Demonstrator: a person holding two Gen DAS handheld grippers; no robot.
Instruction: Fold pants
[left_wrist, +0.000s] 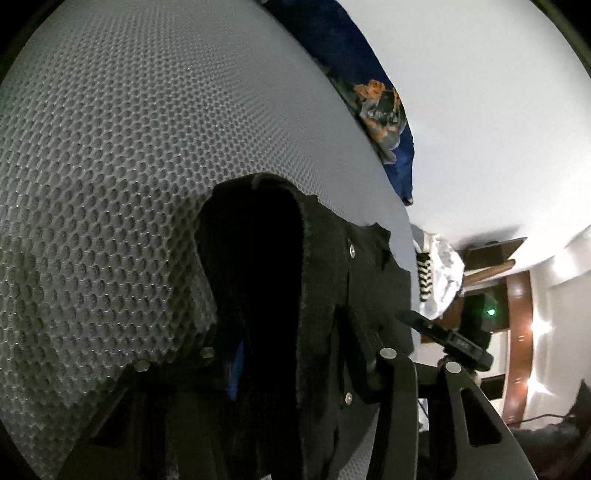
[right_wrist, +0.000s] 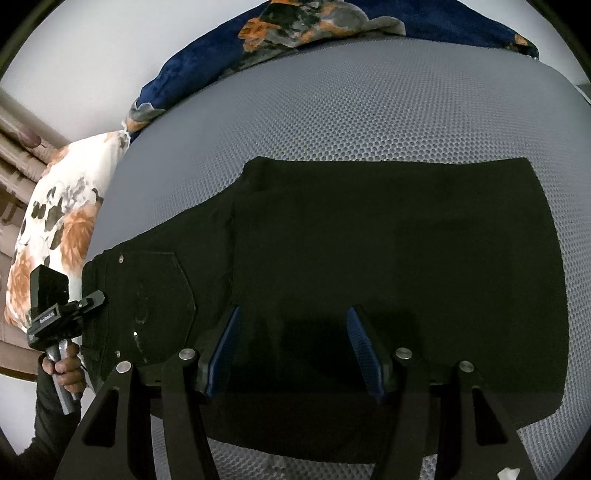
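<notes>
Black pants (right_wrist: 369, 251) lie folded on a grey mesh mattress (right_wrist: 369, 110), waistband and back pocket (right_wrist: 155, 295) to the left. My right gripper (right_wrist: 295, 347) is open, its blue-padded fingers (right_wrist: 225, 343) spread just above the near part of the pants, holding nothing. My left gripper (left_wrist: 291, 332) is at the waistband end; black pants fabric (left_wrist: 321, 277) rises between its jaws, so it is shut on the waistband. It also shows in the right wrist view (right_wrist: 88, 301), held by a hand at the pants' left edge.
A blue floral blanket (right_wrist: 295, 33) lies along the mattress's far edge. A white and orange floral pillow (right_wrist: 62, 221) sits left of the mattress. White clothing (left_wrist: 439, 273) and a wooden door (left_wrist: 517, 332) are beyond the mattress.
</notes>
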